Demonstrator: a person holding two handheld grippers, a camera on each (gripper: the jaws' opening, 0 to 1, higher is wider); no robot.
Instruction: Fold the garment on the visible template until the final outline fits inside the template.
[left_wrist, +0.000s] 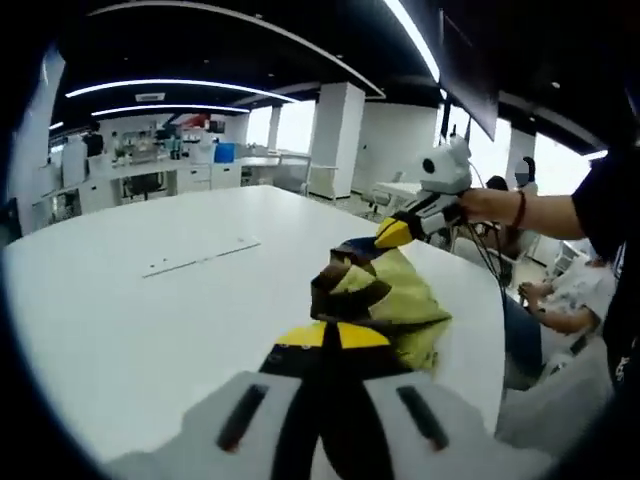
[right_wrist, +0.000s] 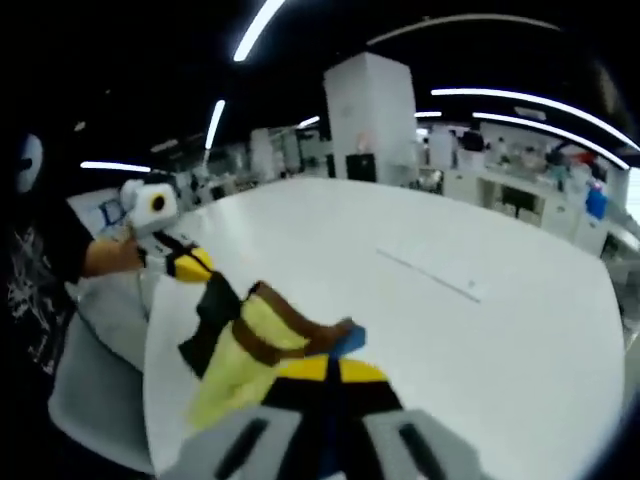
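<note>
Yellow-and-brown cloth garment (left_wrist: 385, 295) hangs bunched over the white counter (left_wrist: 150, 300), stretched between both grippers. Left gripper (left_wrist: 335, 340) clamps its near end, right gripper (left_wrist: 395, 232) its far end; faint template line (left_wrist: 200, 257) lies well beyond.

In the left gripper view the garment (left_wrist: 385, 300) lies on the table (left_wrist: 130, 300) near its 3 o'clock edge, stretched between the left gripper (left_wrist: 335, 340) at 6 o'clock and the right gripper (left_wrist: 400, 230) at 1 o'clock. The template (left_wrist: 200, 256) (well apart) lies at 10 o'clock of it.
</note>
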